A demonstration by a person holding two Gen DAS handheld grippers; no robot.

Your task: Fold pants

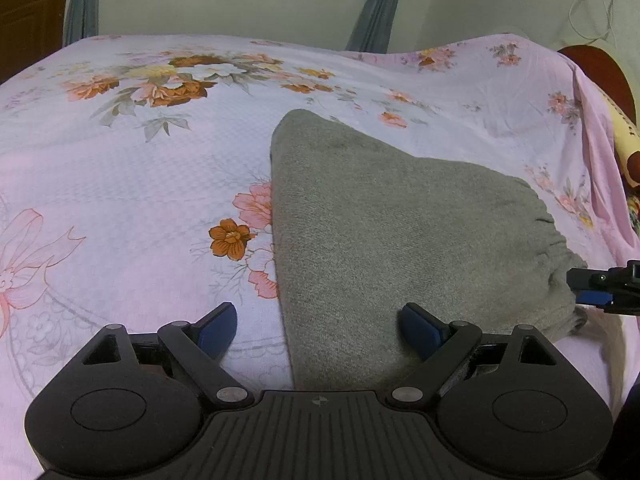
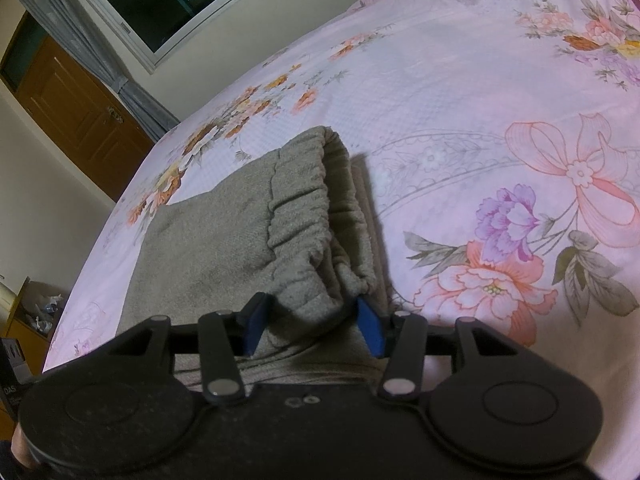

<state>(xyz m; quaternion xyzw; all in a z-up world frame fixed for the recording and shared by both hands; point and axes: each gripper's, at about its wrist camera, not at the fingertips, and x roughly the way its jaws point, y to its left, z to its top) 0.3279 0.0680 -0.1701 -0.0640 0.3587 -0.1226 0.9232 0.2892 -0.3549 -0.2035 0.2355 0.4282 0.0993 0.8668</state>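
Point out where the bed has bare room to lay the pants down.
The floral sheet is bare left of the grey pants up to the far edge, and beyond the waistband in the right wrist view. It is crowded at the near waistband corner, between the right hand-held gripper's pads.

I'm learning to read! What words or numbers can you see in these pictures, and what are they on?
"DAS": white letters on a dark box at the left edge of the right wrist view; the smaller print under them is too blurred to read.
Small dark marks on the yellow thing beside the bed: too small to read.
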